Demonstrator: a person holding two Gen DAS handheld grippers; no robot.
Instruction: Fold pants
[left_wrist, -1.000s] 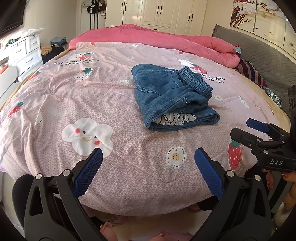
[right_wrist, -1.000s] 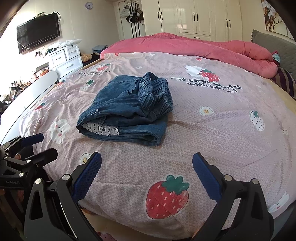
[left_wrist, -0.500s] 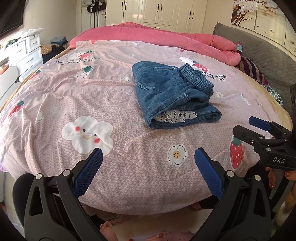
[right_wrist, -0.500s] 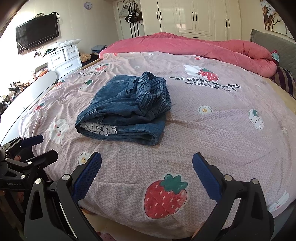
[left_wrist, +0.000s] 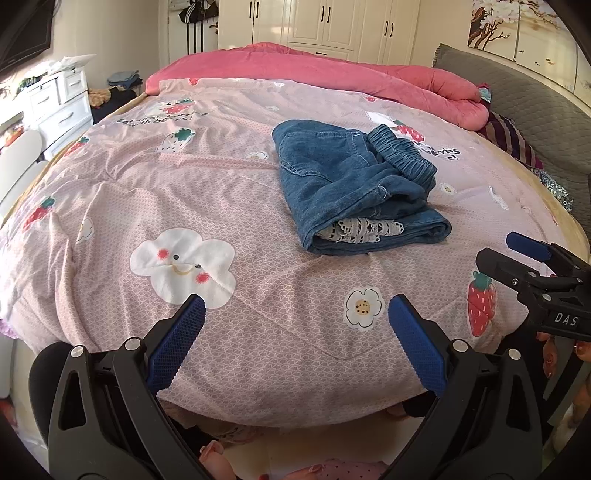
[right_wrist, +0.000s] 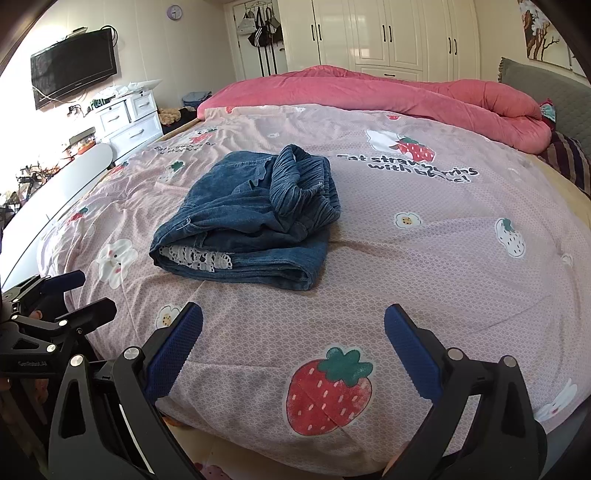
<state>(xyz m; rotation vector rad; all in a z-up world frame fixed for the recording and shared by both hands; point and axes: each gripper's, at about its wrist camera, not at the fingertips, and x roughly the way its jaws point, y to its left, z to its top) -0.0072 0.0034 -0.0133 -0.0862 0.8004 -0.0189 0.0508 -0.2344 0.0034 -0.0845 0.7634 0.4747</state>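
Note:
Blue denim pants (left_wrist: 351, 188) lie folded into a small bundle on the pink strawberry-print bedspread (left_wrist: 184, 206), white lace trim showing at the near end and the ribbed waistband on top. In the right wrist view the pants (right_wrist: 251, 218) sit ahead and left of centre. My left gripper (left_wrist: 293, 310) is open near the foot edge of the bed, well short of the pants, nothing between its blue pads. My right gripper (right_wrist: 293, 321) is also open and empty, back from the bundle. Each gripper shows in the other's view: right gripper (left_wrist: 517, 251), left gripper (right_wrist: 77, 291).
A rolled pink duvet (right_wrist: 406, 96) lies across the far end of the bed. A grey headboard (left_wrist: 528, 110) stands at the right, white drawers (right_wrist: 125, 118) and a wall TV (right_wrist: 74, 66) at the left, wardrobes (right_wrist: 388, 33) at the back.
Both grippers have shifted slightly relative to the bed and stay open. The folded pants have not moved on the bedspread.

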